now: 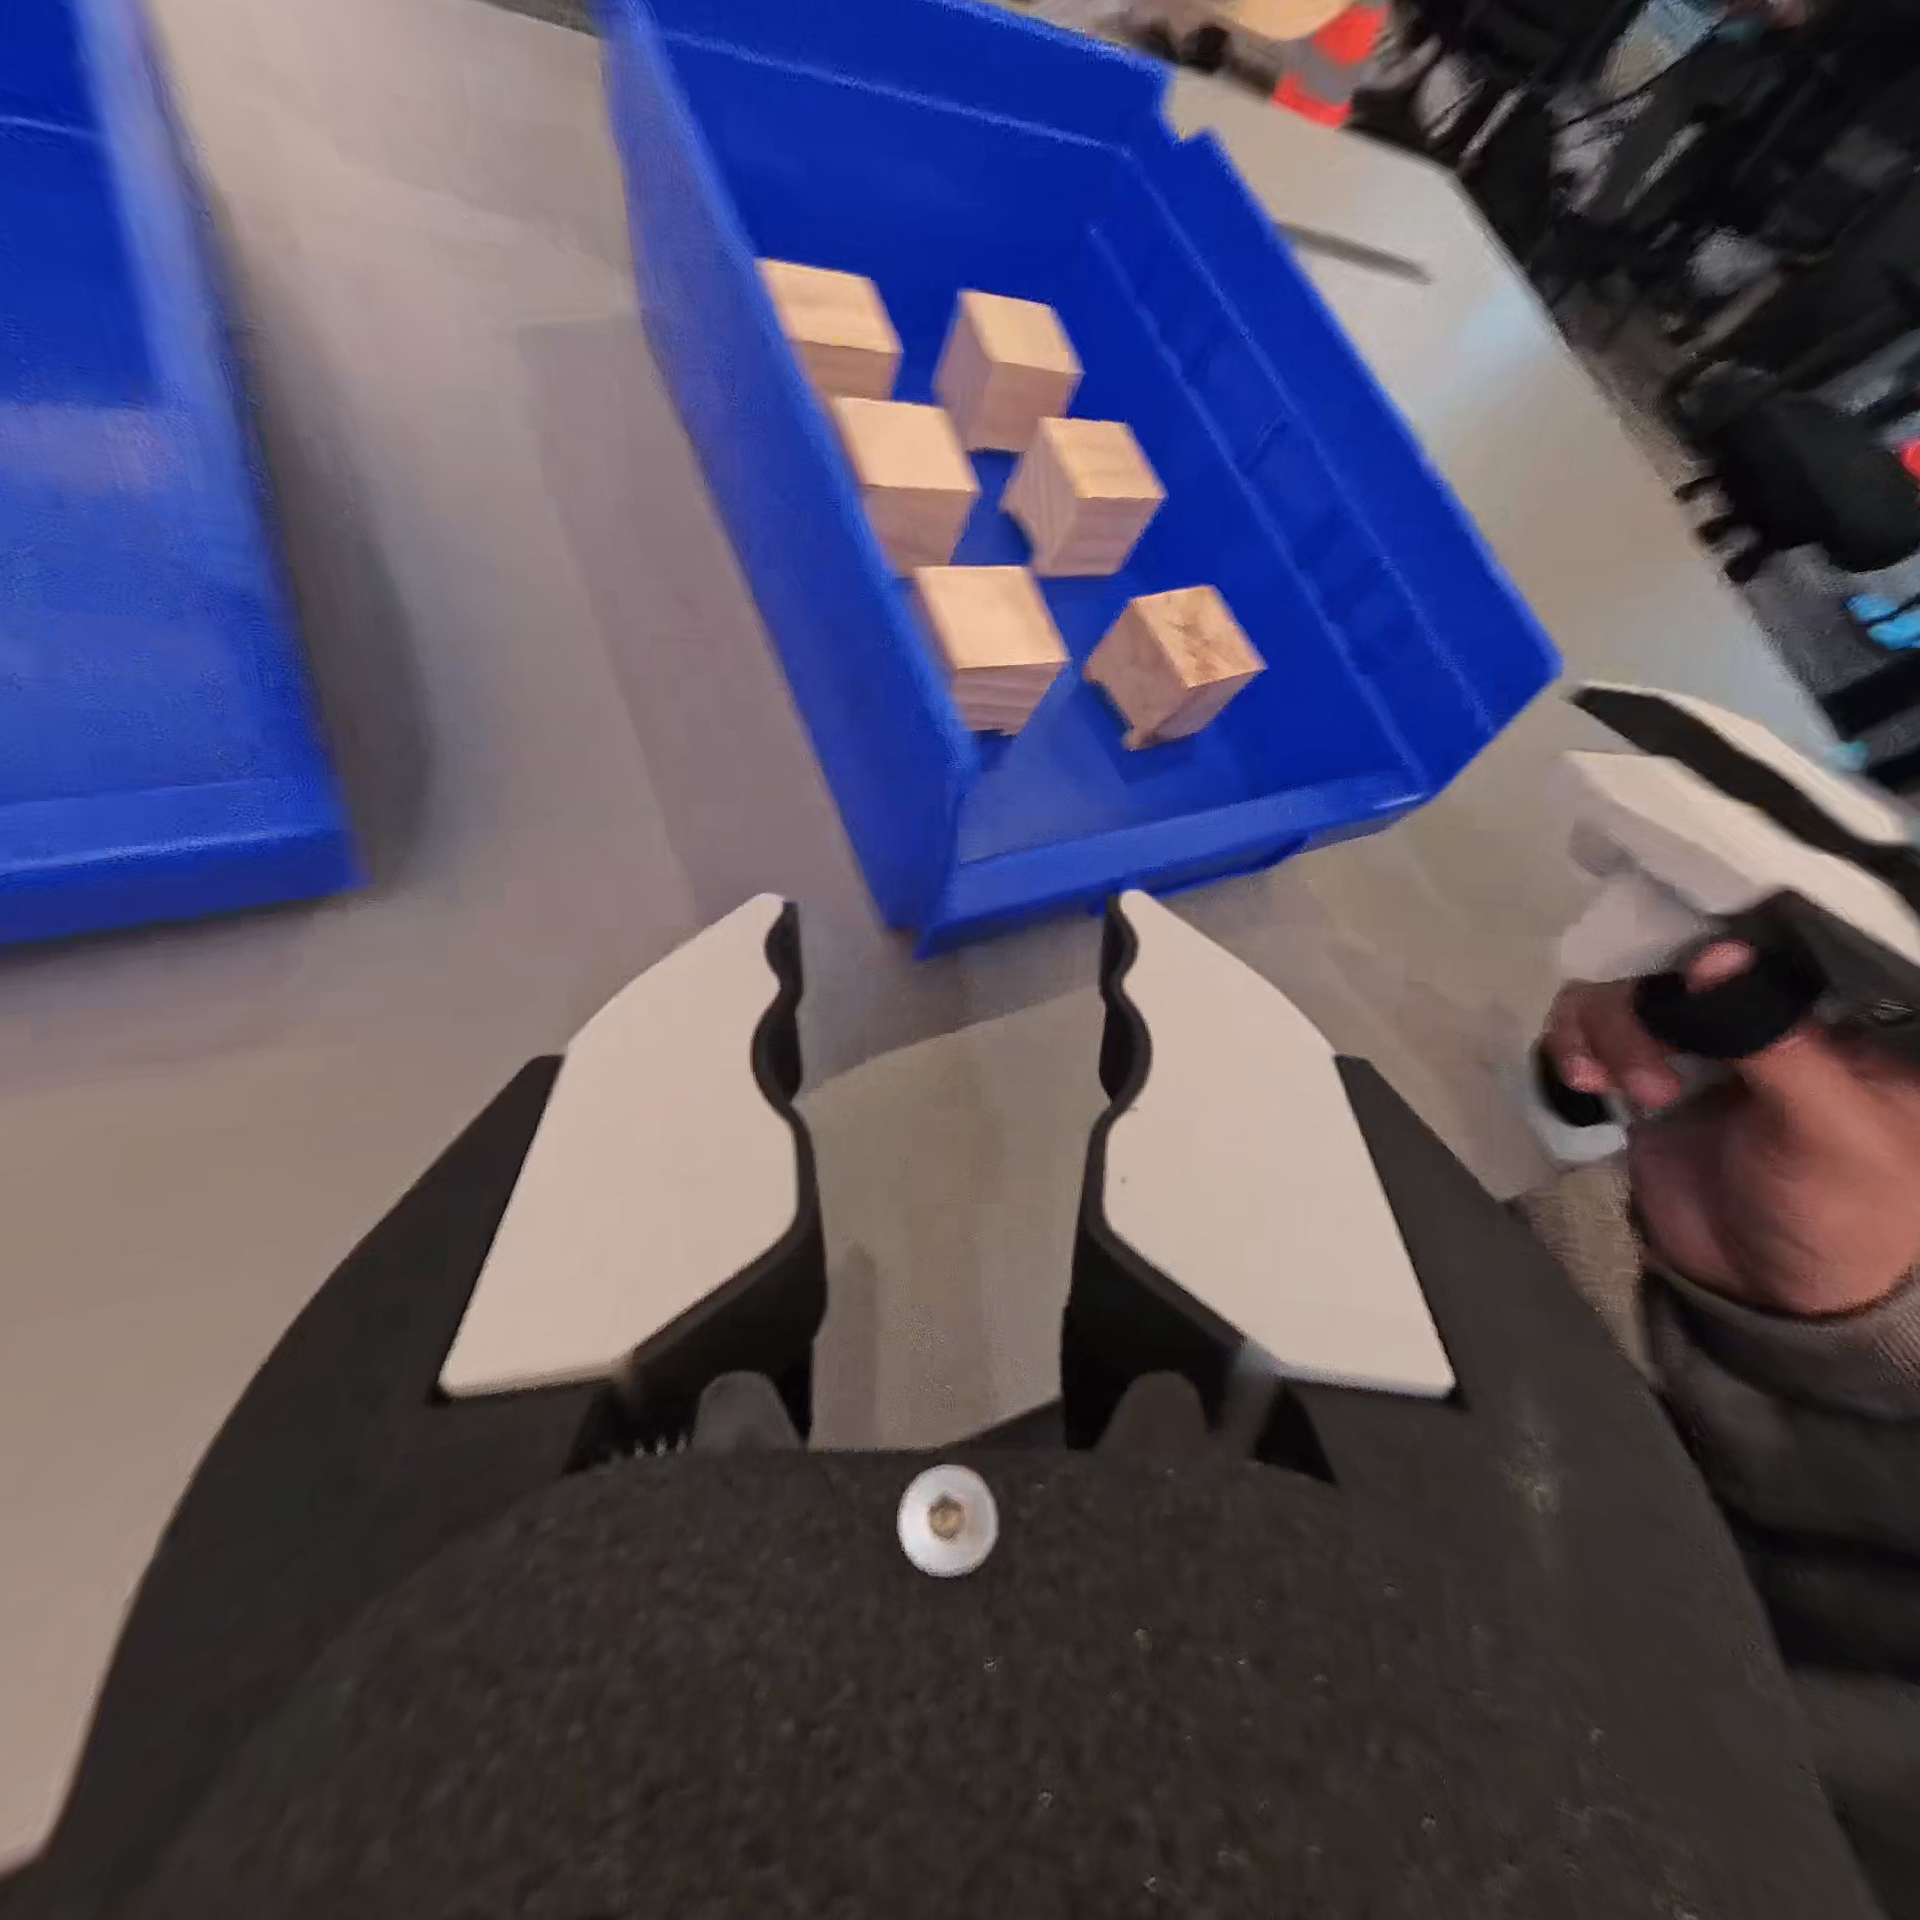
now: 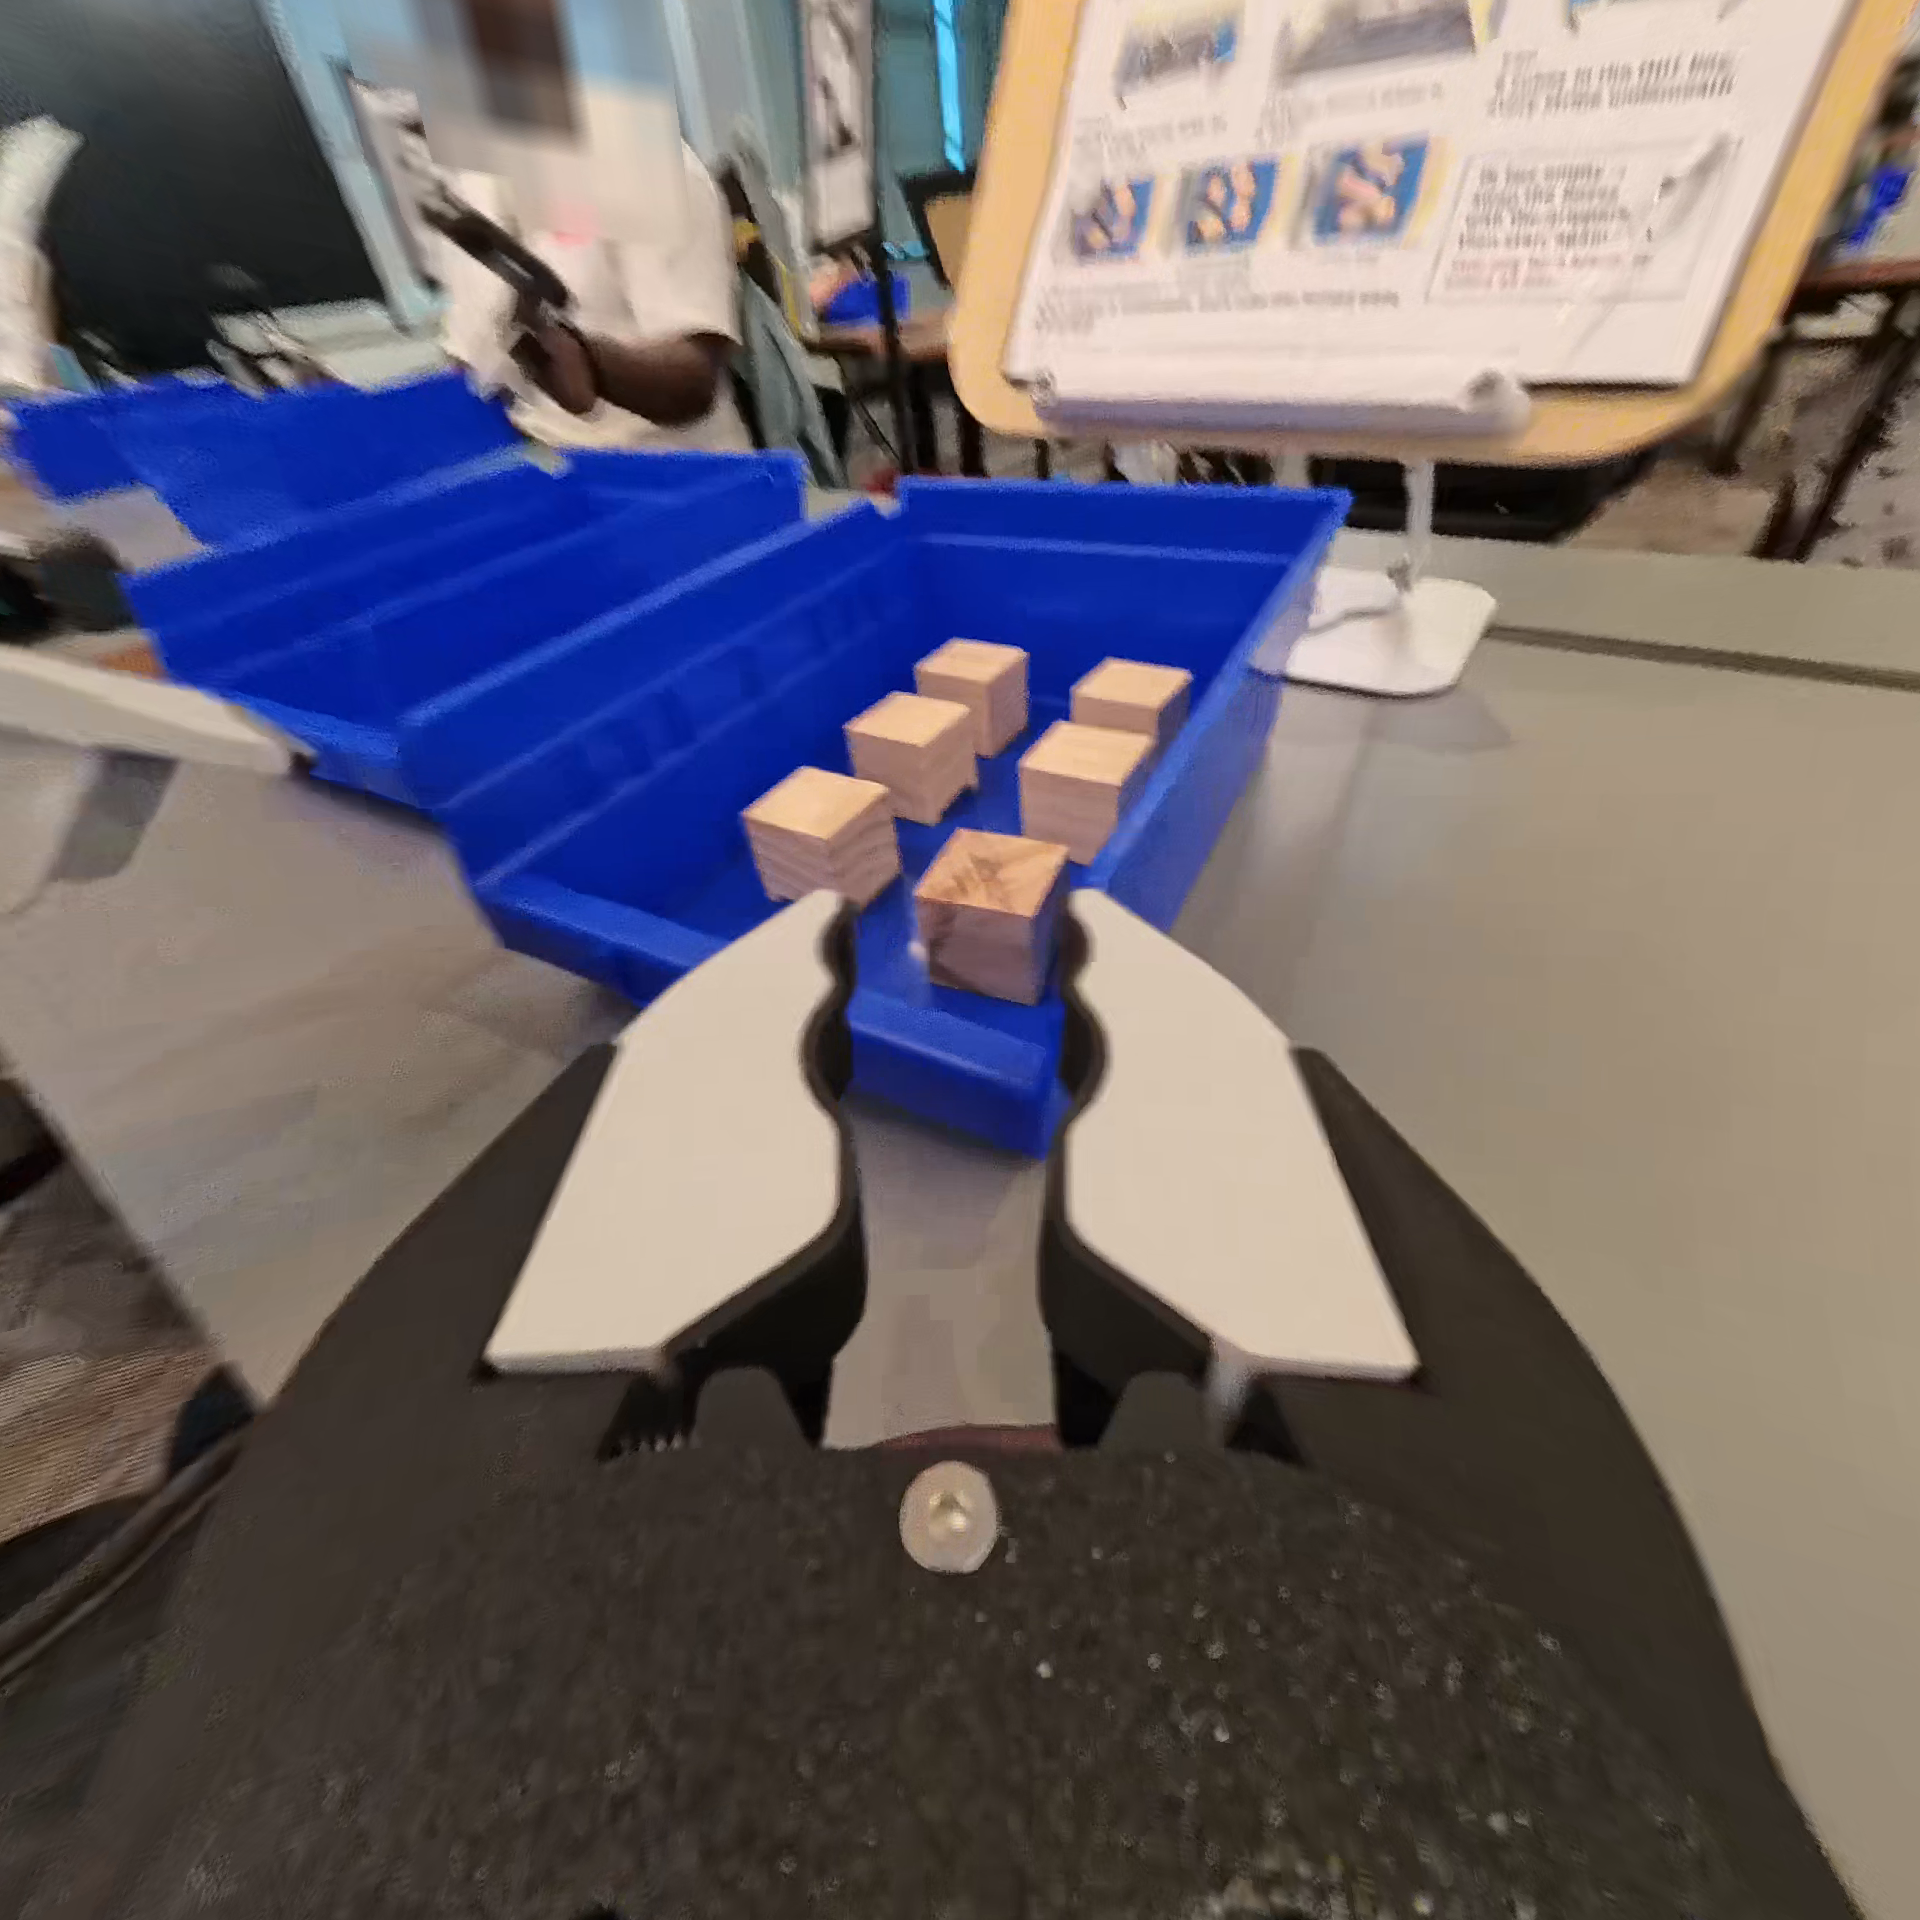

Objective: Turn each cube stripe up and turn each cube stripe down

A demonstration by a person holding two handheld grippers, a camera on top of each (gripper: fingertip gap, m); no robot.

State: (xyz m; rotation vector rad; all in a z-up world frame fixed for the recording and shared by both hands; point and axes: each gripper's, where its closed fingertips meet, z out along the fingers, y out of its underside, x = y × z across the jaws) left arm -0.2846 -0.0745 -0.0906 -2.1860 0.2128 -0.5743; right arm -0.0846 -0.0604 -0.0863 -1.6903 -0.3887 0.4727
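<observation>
Below, grey desk [image 1: 540,540] carrying blue bins. Main bin [image 1: 1382,582], open-topped, holding six wooden cubes in two rough rows on its floor. Second bin [image 1: 156,727] to the left, well apart from the first; further blue bins [image 2: 416,582] ranged behind in the right wrist view. Sign board [image 2: 1392,208] on a white stand beyond the main bin's far right corner. Left gripper [image 1: 951,914] hovering over the desk just short of the main bin's near wall, jaws parted, nothing between them. Right gripper [image 2: 956,914] at the bin's near end, jaws likewise apart and empty, framing the nearest cube [image 2: 992,914]; contact not discernible. Nearest cube with dark marking on its top face, sitting slightly askew near the front wall [image 1: 1174,665]. Remaining cubes [image 1: 1003,369] showing plain or grain-lined faces; stripes not clear through motion blur. Hand [image 1: 1756,1132] on the right gripper's handle, at the left view's right edge.
</observation>
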